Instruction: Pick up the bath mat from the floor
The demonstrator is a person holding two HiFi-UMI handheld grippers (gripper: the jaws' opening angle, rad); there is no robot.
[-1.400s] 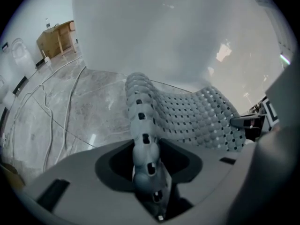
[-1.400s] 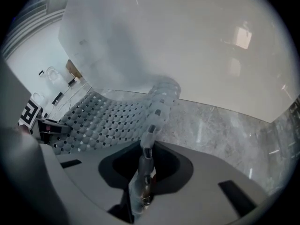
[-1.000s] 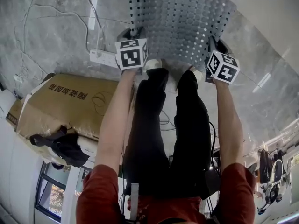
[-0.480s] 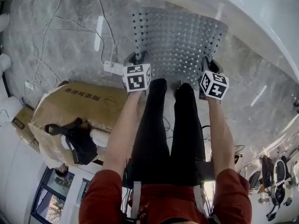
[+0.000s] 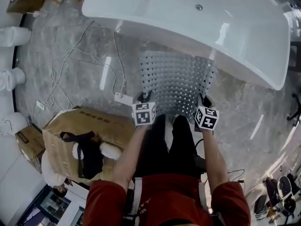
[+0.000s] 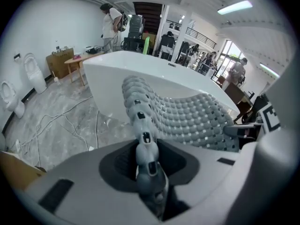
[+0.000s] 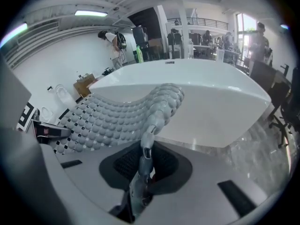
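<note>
The left gripper point(image 6: 149, 165) is pinching the mat point(image 6: 187, 121) at its near left corner, its jaws having just been closing further on the nubbed edge that is running up between them. The right gripper point(image 7: 140, 172) is clamping the near right corner in the same way, jaws pressed onto the thin edge. In the head view the two are sitting level with each other, left gripper point(image 5: 141, 98) and right gripper point(image 5: 204, 100), with the near edge of the mat point(image 5: 176, 81) stretching straight across between them. From both sets of jaws the sheet is running forward and down, away from the person and towards the tub point(image 5: 197, 27). It is sagging in the middle and curling up at its side edges, so the held edge is lying crosswise to the person and the free length is pointing at the tub. Neither gripper is nearer than the other, as each is carrying one corner. The mat is hanging over the floor point(image 5: 70, 65) just in front of the tub wall; whether its far edge is touching the floor I cannot tell. To my reading, the lift is depending on both grippers rising evenly, so the far edge is coming clear without the sheet twisting.
</note>
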